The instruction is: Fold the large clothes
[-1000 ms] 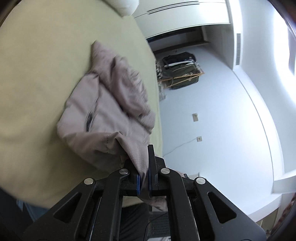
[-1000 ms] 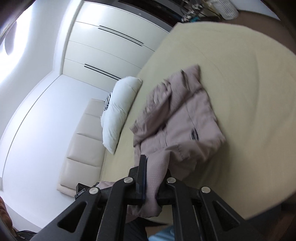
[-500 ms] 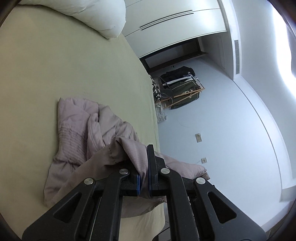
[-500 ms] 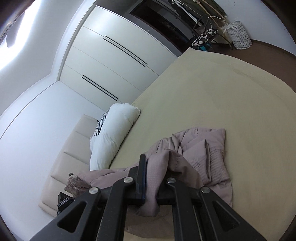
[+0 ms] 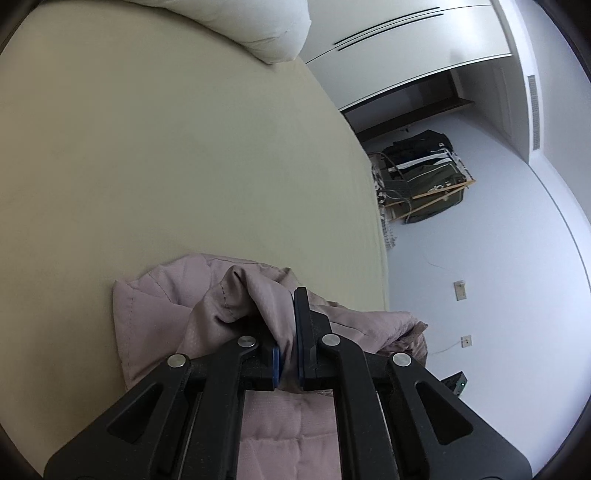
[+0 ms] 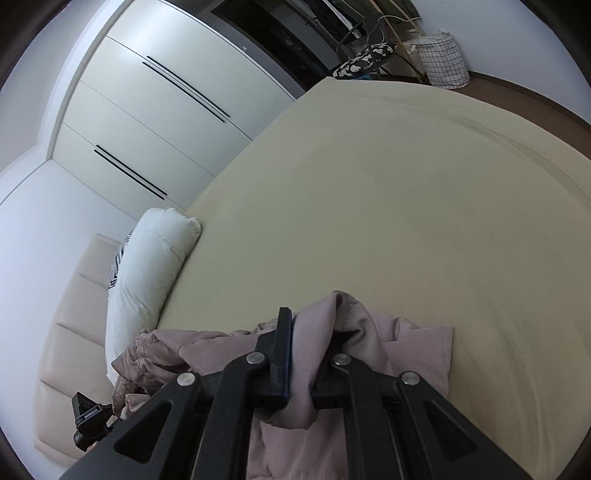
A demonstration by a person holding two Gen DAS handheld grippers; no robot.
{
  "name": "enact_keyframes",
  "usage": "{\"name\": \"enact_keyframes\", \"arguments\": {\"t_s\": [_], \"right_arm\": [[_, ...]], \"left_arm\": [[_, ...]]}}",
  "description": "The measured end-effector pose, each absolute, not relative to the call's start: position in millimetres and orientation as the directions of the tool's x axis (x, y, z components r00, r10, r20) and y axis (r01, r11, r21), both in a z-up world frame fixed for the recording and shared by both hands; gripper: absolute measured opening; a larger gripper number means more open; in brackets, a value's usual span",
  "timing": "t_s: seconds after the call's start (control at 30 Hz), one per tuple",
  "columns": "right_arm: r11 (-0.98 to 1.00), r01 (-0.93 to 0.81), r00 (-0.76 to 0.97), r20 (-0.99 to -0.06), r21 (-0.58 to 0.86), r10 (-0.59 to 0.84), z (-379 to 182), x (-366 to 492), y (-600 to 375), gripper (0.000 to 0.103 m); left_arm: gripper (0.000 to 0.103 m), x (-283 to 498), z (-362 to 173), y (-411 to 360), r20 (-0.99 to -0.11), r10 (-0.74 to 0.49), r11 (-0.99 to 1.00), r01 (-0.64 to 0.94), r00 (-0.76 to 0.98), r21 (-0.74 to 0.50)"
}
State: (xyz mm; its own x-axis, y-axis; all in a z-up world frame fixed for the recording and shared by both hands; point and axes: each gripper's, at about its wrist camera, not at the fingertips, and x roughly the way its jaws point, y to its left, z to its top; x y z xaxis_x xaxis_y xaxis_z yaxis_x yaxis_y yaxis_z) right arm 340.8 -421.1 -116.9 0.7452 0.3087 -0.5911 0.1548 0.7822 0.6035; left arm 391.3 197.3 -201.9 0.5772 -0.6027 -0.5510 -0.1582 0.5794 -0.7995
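A dusty-pink quilted jacket [image 5: 155, 306] lies bunched on the pale yellow bed [image 5: 166, 155]. My left gripper [image 5: 287, 325] is shut on a fold of the jacket's fabric, which bulges up between the fingers. My right gripper [image 6: 306, 343] is shut on another fold of the same jacket [image 6: 413, 350], with cloth draped over its right finger. The jacket stretches between the two grippers just above the bed [image 6: 388, 192]. Most of the jacket lies under the gripper bodies and is hidden.
A white pillow [image 6: 147, 280] lies at the head of the bed by a cream padded headboard [image 6: 70, 332]; it also shows in the left wrist view [image 5: 236, 26]. White wardrobe doors [image 6: 155, 103], a clothes rack [image 5: 424, 177] and a checked laundry basket [image 6: 443, 62] stand beyond the bed.
Both grippers have carried their held folds forward over the jacket. The jacket, spread out ahead a second ago, is now bunched close under the grippers. More bare bed shows ahead.
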Motion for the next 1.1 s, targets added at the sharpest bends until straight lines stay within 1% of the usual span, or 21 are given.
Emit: {"name": "enact_keyframes", "arguments": {"t_s": [0.07, 0.13, 0.2, 0.23, 0.27, 0.3, 0.33, 0.37, 0.4, 0.43, 0.47, 0.5, 0.53, 0.57, 0.63, 0.73, 0.87, 0.9, 0.93, 1.03, 1.1], "right_arm": [[0.782, 0.191, 0.721, -0.625, 0.594, 0.299, -135.5, 354.2, -422.3, 0.008], [0.745, 0.223, 0.7, -0.635, 0.629, 0.327, -152.5, 362.3, -427.5, 0.01], [0.687, 0.223, 0.716, -0.595, 0.691, 0.366, -155.9, 356.2, -434.7, 0.019], [0.676, 0.21, 0.728, -0.575, 0.706, 0.374, -152.5, 350.9, -437.0, 0.03], [0.68, 0.197, 0.736, -0.565, 0.706, 0.373, -147.2, 346.0, -438.1, 0.036], [0.696, 0.185, 0.742, -0.563, 0.694, 0.365, -139.6, 340.4, -437.3, 0.048], [0.725, 0.177, 0.749, -0.569, 0.666, 0.34, -128.9, 333.8, -435.1, 0.063], [0.754, 0.183, 0.761, -0.577, 0.63, 0.297, -118.0, 327.3, -432.8, 0.071], [0.783, 0.19, 0.781, -0.574, 0.592, 0.244, -105.7, 319.1, -429.7, 0.082], [0.802, 0.177, 0.802, -0.556, 0.57, 0.219, -93.6, 311.9, -424.5, 0.082], [0.817, 0.149, 0.804, -0.549, 0.557, 0.228, -83.5, 308.7, -416.6, 0.082], [0.834, 0.111, 0.792, -0.555, 0.541, 0.254, -75.2, 307.4, -403.3, 0.079], [0.852, 0.077, 0.772, -0.572, 0.517, 0.277, -70.2, 308.2, -387.4, 0.07], [0.878, 0.033, 0.74, -0.602, 0.478, 0.3, -68.1, 309.8, -363.6, 0.065], [0.918, -0.064, 0.668, -0.667, 0.392, 0.331, -73.3, 313.6, -312.5, 0.055], [0.946, -0.145, 0.603, -0.732, 0.291, 0.317, -94.7, 319.5, -255.2, 0.054], [0.975, -0.1, 0.545, -0.809, 0.199, 0.221, -134.6, 361.8, -230.7, 0.054], [0.98, -0.092, 0.542, -0.816, 0.177, 0.198, -142.8, 372.4, -230.3, 0.053], [0.983, -0.08, 0.54, -0.822, 0.164, 0.18, -147.8, 380.9, -231.3, 0.05], [0.989, -0.056, 0.537, -0.83, 0.139, 0.147, -161.2, 404.9, -233.9, 0.047], [0.992, -0.058, 0.533, -0.837, 0.115, 0.128, -169.9, 419.0, -231.3, 0.046]], "left_arm": [[0.006, 402.6, -219.2, 194.7, -0.571, -0.596, 0.583, -0.185, 0.565, -0.791], [0.008, 407.5, -230.9, 196.2, -0.554, -0.607, 0.554, -0.196, 0.569, -0.809], [0.011, 405.5, -230.0, 202.6, -0.526, -0.619, 0.522, -0.194, 0.583, -0.83], [0.015, 402.8, -225.8, 206.5, -0.524, -0.606, 0.528, -0.19, 0.598, -0.828], [0.016, 399.3, -221.3, 210.1, -0.526, -0.587, 0.542, -0.185, 0.615, -0.82], [0.016, 394.9, -214.4, 212.5, -0.529, -0.568, 0.558, -0.177, 0.631, -0.811], [0.016, 388.9, -203.1, 214.0, -0.529, -0.543, 0.581, -0.163, 0.653, -0.797], [0.016, 383.5, -192.5, 212.5, -0.531, -0.521, 0.607, -0.148, 0.668, -0.781], [0.016, 376.8, -181.9, 209.5, -0.539, -0.502, 0.635, -0.135, 0.676, -0.76], [0.016, 371.3, -169.3, 198.5, -0.556, -0.472, 0.691, -0.104, 0.685, -0.716], [0.016, 365.4, -157.8, 187.3, -0.569, -0.457, 0.732, -0.074, 0.684, -0.678], [0.016, 361.5, -150.5, 169.8, -0.594, -0.436, 0.783, -0.041, 0.677, -0.621], [0.016, 359.1, -148.0, 152.0, -0.619, -0.415, 0.823, -0.014, 0.667, -0.567], [0.016, 357.6, -147.4, 138.1, -0.635, -0.402, 0.847, 0.006, 0.66, -0.531], [0.016, 358.8, -156.0, 98.1, -0.683, -0.357, 0.906, 0.057, 0.637, -0.42], [0.016, 365.5, -176.6, 51.2, -0.734, -0.281, 0.956, 0.11, 0.619, -0.273], [0.016, 401.0, -210.6, 17.3, -0.773, -0.16, 0.987, 0.125, 0.614, -0.105], [0.016, 412.7, -218.5, 12.2, -0.786, -0.134, 0.99, 0.123, 0.604, -0.074], [0.016, 423.8, -226.3, 9.2, -0.796, -0.121, 0.991, 0.12, 0.593, -0.062], [0.016, 452.5, -245.8, 5.7, -0.813, -0.106, 0.992, 0.111, 0.573, -0.051], [0.016, 469.7, -261.8, 7.0, -0.824, -0.102, 0.994, 0.098, 0.557, -0.057]]}}
